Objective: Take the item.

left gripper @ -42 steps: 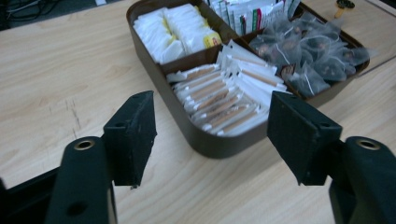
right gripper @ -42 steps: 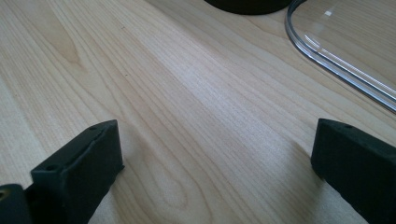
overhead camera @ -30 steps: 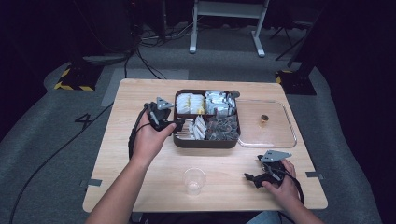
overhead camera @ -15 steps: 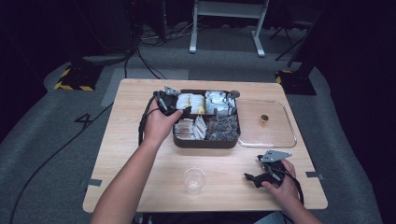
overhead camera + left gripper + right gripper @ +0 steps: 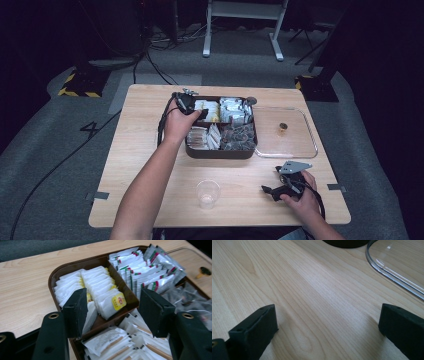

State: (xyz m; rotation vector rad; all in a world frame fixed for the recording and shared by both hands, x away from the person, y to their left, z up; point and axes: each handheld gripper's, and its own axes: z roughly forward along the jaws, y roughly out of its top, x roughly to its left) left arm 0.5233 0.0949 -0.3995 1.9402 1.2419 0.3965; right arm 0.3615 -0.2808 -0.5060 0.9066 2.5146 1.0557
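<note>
A dark brown compartment tray [image 5: 220, 151] [image 5: 53, 277] sits mid-table, packed with sachets. My left gripper [image 5: 199, 113] [image 5: 113, 312] hovers open over its far-left compartment, jaws straddling the white tea bags [image 5: 100, 290] with yellow tags. Silver sachets [image 5: 147, 272] fill the compartment beside them, and paper-wrapped sticks [image 5: 120, 345] lie in the near one. Nothing is between the jaws. My right gripper [image 5: 270, 190] [image 5: 327, 332] rests open on the bare wood near the table's front right. A clear plastic cup [image 5: 207, 194] stands at the front middle.
A clear lid [image 5: 285, 145] [image 5: 397, 267] with a small gold knob [image 5: 283, 128] lies flat right of the tray. The wooden table [image 5: 140, 130] is bounded by dark floor; a cable trails off its left side.
My left gripper has moved from the tray's left side forward and right, over its far-left compartment. The right gripper has stayed put.
</note>
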